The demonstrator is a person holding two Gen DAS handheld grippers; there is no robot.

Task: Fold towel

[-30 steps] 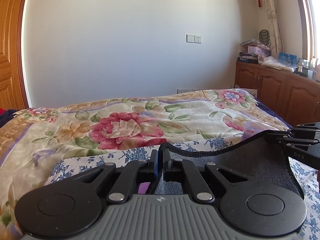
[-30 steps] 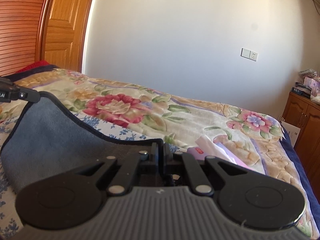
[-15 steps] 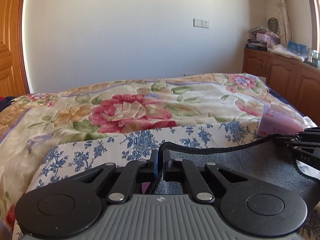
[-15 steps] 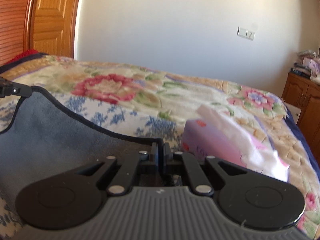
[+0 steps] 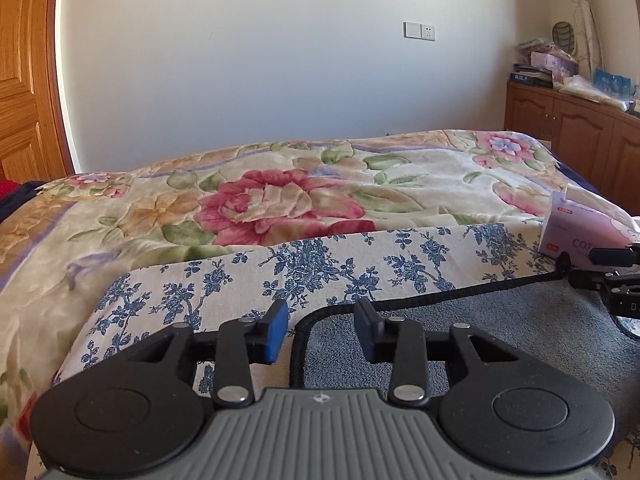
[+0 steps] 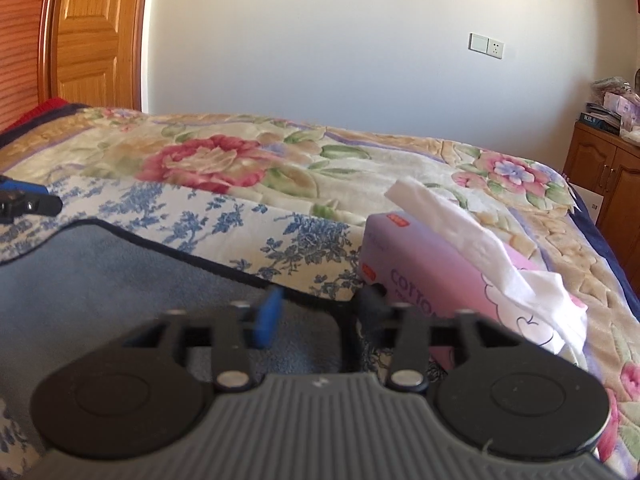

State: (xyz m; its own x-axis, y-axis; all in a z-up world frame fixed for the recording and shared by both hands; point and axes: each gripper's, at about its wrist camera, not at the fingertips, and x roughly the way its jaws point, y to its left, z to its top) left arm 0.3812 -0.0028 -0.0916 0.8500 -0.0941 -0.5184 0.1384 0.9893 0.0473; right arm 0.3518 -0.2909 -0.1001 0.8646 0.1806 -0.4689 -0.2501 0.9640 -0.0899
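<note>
Grey terry towel with black piped edging (image 5: pixel 500 332) lies flat on the blue-and-white flower-print cloth (image 5: pixel 320 264), which is spread over the near end of the bed's big rose-pattern quilt (image 5: pixel 280 200).

Left gripper (image 5: pixel 321 330): jaws have just been opening and now stand partly apart. The towel's rounded left corner lies between them, the blue pad (image 5: pixel 276 332) clear of the fabric; nothing pinched.

Right gripper (image 6: pixel 320 312): jaws have likewise just been opening, also partly apart. It sits over the towel's right corner, the black hem running between the fingers; picture is blurred here, but no pad seems to press the cloth.

Pink cardboard tissue box with a white tissue sticking up (image 6: pixel 440 272) stands on the print cloth just beside the towel's right corner, close against the right gripper's outer finger.

Beyond the quilt: plain white wall (image 5: pixel 280 60).
</note>
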